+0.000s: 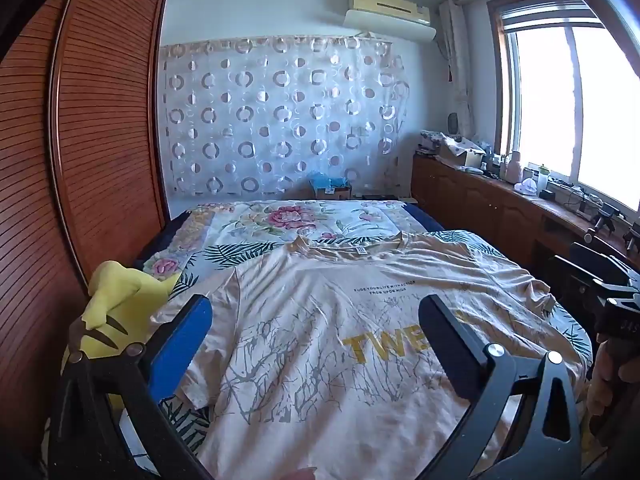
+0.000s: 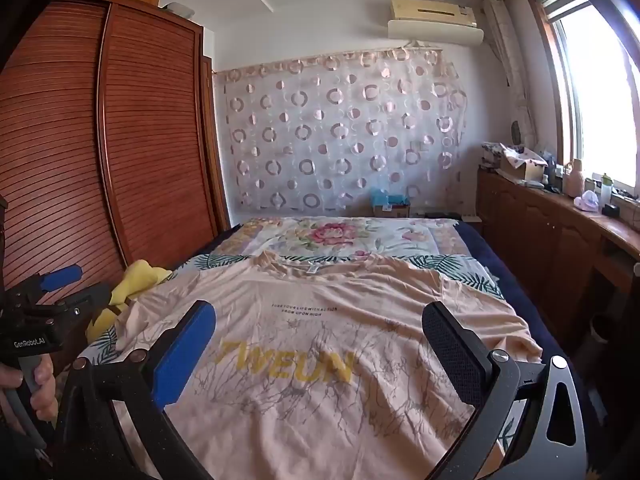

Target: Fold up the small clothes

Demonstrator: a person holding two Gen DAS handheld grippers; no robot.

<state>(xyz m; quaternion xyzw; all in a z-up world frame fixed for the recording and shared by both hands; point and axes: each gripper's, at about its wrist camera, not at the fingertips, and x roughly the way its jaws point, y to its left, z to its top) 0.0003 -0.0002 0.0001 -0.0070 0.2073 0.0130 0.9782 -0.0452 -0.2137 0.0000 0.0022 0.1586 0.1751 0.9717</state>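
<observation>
A peach T-shirt point(image 1: 340, 320) lies spread flat, print up, on the bed point(image 1: 256, 220), collar toward 12 o'clock. Left tongs point(image 1: 316, 320) and right tongs point(image 2: 320, 326) both hover above it, jaws wide apart, holding nothing. A yellow plush toy point(image 1: 116, 300) sits at 9 o'clock.

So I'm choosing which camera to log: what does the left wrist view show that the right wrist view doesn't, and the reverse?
Only the left wrist view shows the right tool at its right edge, and the whole yellow plush toy beside the shirt. Only the right wrist view shows the left tool with the hand gripping it, plus the full yellow TWEUN print. Both show the peach T-shirt spread flat on the floral bedspread, open tool fingers, wardrobe, curtain and window.
</observation>
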